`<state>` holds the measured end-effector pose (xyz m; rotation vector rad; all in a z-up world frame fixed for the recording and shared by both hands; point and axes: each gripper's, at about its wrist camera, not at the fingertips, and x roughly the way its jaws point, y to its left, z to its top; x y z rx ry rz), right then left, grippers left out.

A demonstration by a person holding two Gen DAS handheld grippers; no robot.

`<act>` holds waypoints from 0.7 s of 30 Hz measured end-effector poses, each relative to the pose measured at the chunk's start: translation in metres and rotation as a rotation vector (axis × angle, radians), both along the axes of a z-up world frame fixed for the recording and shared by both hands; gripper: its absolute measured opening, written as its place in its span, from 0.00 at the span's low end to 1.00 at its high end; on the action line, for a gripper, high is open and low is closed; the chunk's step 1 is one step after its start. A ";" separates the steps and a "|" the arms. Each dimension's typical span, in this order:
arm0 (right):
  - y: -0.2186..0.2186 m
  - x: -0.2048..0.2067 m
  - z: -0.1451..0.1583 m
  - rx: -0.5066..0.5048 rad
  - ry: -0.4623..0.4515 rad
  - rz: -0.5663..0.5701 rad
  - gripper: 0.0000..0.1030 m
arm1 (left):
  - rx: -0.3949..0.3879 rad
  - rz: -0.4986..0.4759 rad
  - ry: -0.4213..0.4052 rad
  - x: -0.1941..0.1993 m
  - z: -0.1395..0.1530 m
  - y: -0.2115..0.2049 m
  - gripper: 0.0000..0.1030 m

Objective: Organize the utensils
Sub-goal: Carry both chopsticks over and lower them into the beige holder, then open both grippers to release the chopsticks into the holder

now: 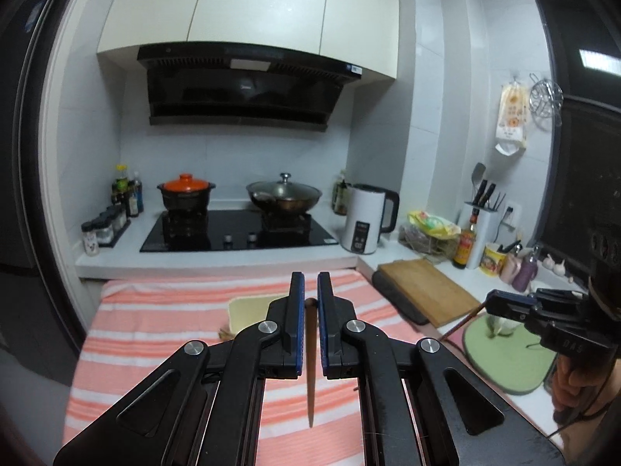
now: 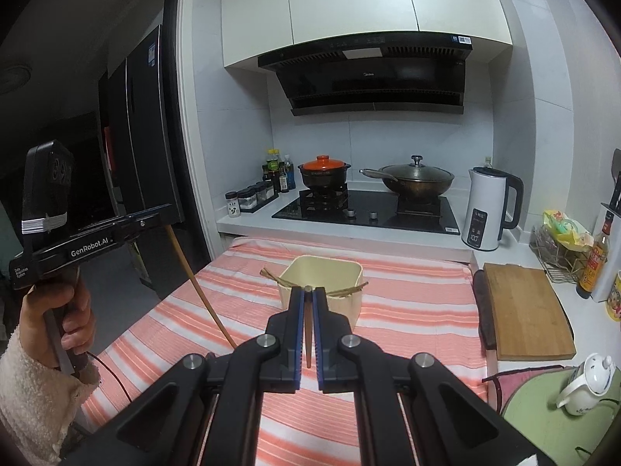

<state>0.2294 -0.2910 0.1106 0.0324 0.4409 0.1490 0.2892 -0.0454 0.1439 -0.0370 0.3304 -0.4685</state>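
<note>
A cloth striped in salmon-pink and white (image 2: 407, 303) covers the desk. On it stands a pale cream square plastic container (image 2: 324, 283). The left claw (image 1: 310, 303) is black with blue pads, clamped on a dark brown wooden chopstick (image 1: 310, 372); the right claw (image 2: 308, 310) has the same black and blue, closed on a lighter tan wooden chopstick (image 2: 307, 334). Behind, a black clay pot with an orange lid (image 2: 324, 173) sits on a glossy black hob (image 2: 365, 211), beside a white kettle with a black handle (image 2: 491, 209). A honey-brown wooden chopping board (image 2: 524, 310) lies alongside a sage-green mat (image 2: 543, 423).

Both wrist views face the stove (image 1: 236, 229) (shared), high over the striped cloth (image 2: 407, 303).
</note>
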 end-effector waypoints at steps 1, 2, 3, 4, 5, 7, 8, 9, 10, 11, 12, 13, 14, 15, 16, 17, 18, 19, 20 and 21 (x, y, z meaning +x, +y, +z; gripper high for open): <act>0.000 0.006 0.004 0.000 -0.013 -0.001 0.05 | -0.004 0.011 -0.015 0.006 0.006 0.001 0.04; 0.001 0.012 0.009 0.000 -0.027 -0.004 0.05 | -0.007 0.021 -0.028 0.012 0.012 0.001 0.04; 0.001 0.019 0.013 0.004 -0.044 -0.004 0.05 | -0.008 0.034 -0.042 0.019 0.017 0.001 0.04; 0.001 0.026 0.017 0.004 -0.061 -0.006 0.05 | -0.013 0.045 -0.053 0.026 0.021 0.001 0.04; 0.002 0.033 0.021 -0.002 -0.078 -0.014 0.05 | -0.017 0.055 -0.062 0.033 0.024 0.001 0.04; 0.005 0.049 0.026 -0.010 -0.116 -0.025 0.05 | -0.032 0.081 -0.083 0.049 0.028 -0.001 0.04; 0.006 0.056 0.027 -0.012 -0.133 -0.030 0.05 | -0.039 0.094 -0.095 0.057 0.029 -0.001 0.04; 0.007 0.065 0.027 -0.012 -0.145 -0.036 0.05 | -0.046 0.111 -0.109 0.066 0.029 -0.001 0.04; 0.007 0.075 0.027 -0.007 -0.157 -0.039 0.05 | -0.054 0.125 -0.123 0.073 0.027 -0.001 0.04; 0.007 0.083 0.025 0.002 -0.168 -0.040 0.04 | -0.063 0.136 -0.134 0.081 0.026 -0.002 0.04; 0.005 0.093 0.023 0.010 -0.176 -0.045 0.05 | -0.067 0.150 -0.138 0.090 0.024 -0.003 0.04; 0.004 0.101 0.020 0.019 -0.178 -0.048 0.05 | -0.074 0.162 -0.139 0.100 0.021 -0.004 0.04; 0.003 0.111 0.017 0.032 -0.176 -0.051 0.05 | -0.084 0.168 -0.139 0.110 0.017 -0.005 0.04; 0.002 0.120 0.013 0.044 -0.169 -0.054 0.05 | -0.088 0.175 -0.140 0.120 0.013 -0.006 0.04; 0.001 0.129 0.008 0.053 -0.157 -0.058 0.05 | -0.087 0.185 -0.139 0.129 0.008 -0.008 0.04; -0.001 0.138 0.003 0.063 -0.144 -0.061 0.05 | -0.084 0.194 -0.136 0.138 0.002 -0.010 0.04; -0.003 0.147 -0.002 0.072 -0.130 -0.063 0.05 | -0.084 0.194 -0.128 0.148 -0.004 -0.012 0.04; -0.005 0.156 -0.007 0.077 -0.116 -0.066 0.05 | -0.086 0.194 -0.116 0.157 -0.011 -0.014 0.04; -0.006 0.164 -0.013 0.081 -0.099 -0.067 0.05 | -0.085 0.196 -0.099 0.165 -0.019 -0.016 0.04; -0.007 0.172 -0.019 0.086 -0.080 -0.066 0.05 | -0.086 0.193 -0.080 0.173 -0.028 -0.017 0.04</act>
